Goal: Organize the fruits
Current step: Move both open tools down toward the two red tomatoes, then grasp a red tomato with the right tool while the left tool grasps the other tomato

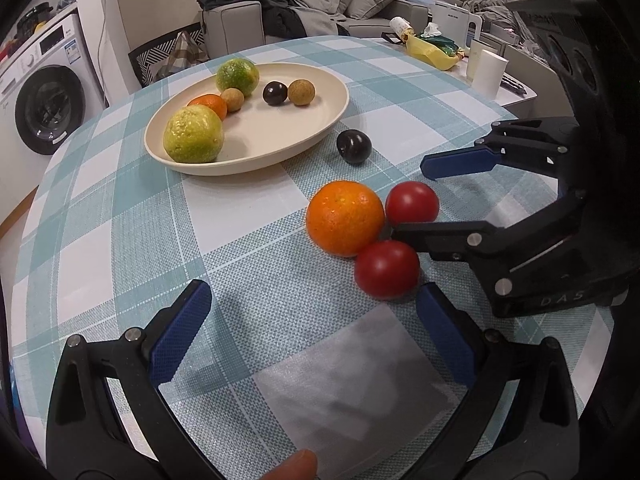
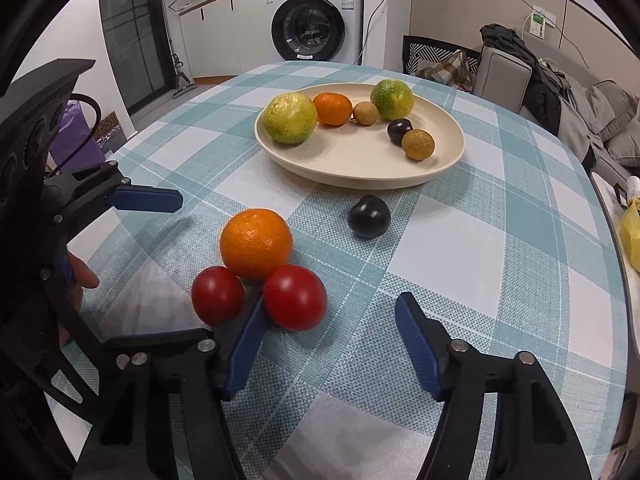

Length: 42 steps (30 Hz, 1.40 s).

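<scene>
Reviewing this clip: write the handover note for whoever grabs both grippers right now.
Left gripper: open, empty, low over the tablecloth.
Right gripper: open, straddling one tomato, one finger wedged between it and the other tomato; nothing gripped.
Done: six fruits sit in the plate.
Left: the orange, touching both tomatoes, and the dark plum lie on the cloth beside the plate. Probably close on the straddled tomato first.

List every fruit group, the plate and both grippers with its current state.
plate: holds six fruits
orange: on table, touching both tomatoes
tomatoes: on table
dark plum: on table, alone
left gripper: open, empty
right gripper: open, straddling one tomato
</scene>
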Each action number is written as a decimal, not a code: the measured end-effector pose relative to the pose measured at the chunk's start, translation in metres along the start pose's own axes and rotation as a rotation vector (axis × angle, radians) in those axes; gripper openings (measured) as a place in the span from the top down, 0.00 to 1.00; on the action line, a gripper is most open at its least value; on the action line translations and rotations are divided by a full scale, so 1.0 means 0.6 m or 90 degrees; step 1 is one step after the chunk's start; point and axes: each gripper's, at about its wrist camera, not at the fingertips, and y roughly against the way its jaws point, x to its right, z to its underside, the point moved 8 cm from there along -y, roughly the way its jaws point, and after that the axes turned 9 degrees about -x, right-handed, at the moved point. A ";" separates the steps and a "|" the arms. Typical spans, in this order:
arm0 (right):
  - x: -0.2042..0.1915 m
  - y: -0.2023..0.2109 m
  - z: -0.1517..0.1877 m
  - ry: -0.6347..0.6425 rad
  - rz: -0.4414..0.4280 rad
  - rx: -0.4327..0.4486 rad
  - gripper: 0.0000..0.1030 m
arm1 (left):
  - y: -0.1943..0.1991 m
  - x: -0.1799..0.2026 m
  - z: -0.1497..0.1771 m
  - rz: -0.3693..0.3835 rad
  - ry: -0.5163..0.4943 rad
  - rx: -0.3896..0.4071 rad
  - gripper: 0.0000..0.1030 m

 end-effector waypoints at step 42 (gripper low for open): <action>0.006 0.018 -0.007 -0.009 -0.006 0.034 0.71 | 0.005 0.038 -0.007 0.068 -0.004 0.016 0.55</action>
